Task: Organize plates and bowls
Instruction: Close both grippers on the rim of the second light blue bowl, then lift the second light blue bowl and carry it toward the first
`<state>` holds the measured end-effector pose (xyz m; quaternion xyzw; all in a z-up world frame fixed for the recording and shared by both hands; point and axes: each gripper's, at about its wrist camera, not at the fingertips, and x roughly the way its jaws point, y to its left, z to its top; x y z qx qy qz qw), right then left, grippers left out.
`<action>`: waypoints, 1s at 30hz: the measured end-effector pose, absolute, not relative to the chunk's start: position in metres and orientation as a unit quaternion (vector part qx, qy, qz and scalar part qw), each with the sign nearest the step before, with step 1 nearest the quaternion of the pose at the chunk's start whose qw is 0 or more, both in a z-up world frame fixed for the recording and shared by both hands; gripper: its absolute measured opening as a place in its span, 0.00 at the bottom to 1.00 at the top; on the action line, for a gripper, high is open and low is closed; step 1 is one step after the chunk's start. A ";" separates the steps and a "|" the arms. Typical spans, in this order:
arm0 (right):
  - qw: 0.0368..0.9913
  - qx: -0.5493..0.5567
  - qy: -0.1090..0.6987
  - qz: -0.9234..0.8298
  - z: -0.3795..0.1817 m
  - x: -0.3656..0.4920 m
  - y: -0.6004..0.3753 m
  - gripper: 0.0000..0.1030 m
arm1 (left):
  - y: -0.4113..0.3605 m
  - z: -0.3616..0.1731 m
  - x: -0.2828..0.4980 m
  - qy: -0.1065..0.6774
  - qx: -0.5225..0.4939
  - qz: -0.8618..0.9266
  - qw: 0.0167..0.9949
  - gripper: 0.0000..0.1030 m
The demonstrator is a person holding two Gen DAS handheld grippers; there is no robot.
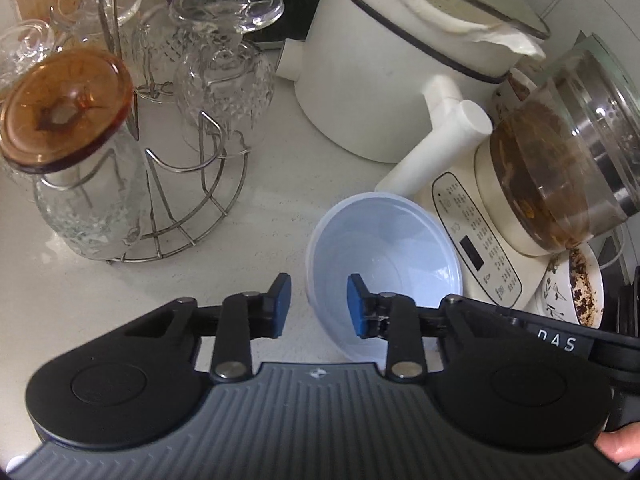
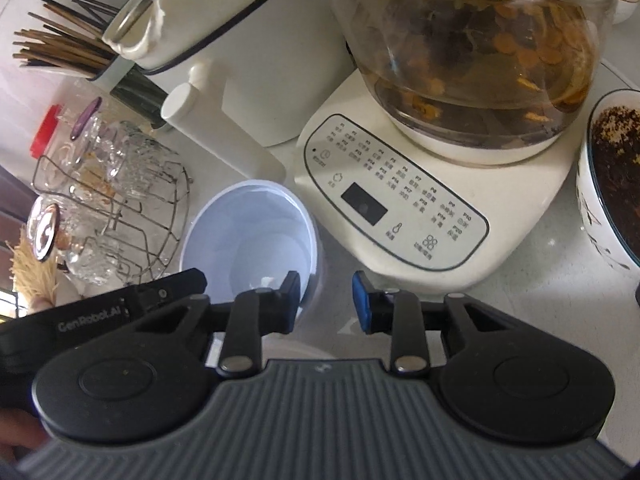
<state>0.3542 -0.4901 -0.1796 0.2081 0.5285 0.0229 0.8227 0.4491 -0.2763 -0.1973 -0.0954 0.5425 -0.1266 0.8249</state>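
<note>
A pale blue plastic bowl stands on the white counter, also in the right wrist view. My left gripper is open, its jaws straddling the bowl's left rim: one pad outside, one inside. My right gripper is open, straddling the bowl's right rim, left finger over the bowl's inside. A white patterned bowl holding dark residue sits at the right, and shows in the left wrist view.
A glass kettle of brown tea on a cream control base stands right behind the blue bowl. A white electric pot with a handle is behind. A wire rack of upturned glasses is left. Chopsticks stand far left.
</note>
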 end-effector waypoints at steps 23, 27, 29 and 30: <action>0.838 0.178 0.512 0.056 -0.178 0.373 -0.473 0.11 | -0.267 -0.182 0.437 0.504 -0.105 -0.104 0.851 0.07; 0.840 0.179 0.508 0.062 -0.172 0.373 -0.470 0.11 | -0.262 -0.172 0.433 0.496 -0.111 -0.100 0.855 0.07; 0.841 0.179 0.506 0.065 -0.168 0.372 -0.467 0.11 | -0.260 -0.168 0.430 0.493 -0.111 -0.099 0.857 0.07; 0.842 0.179 0.504 0.066 -0.166 0.371 -0.465 0.11 | -0.260 -0.165 0.429 0.493 -0.109 -0.099 0.858 0.07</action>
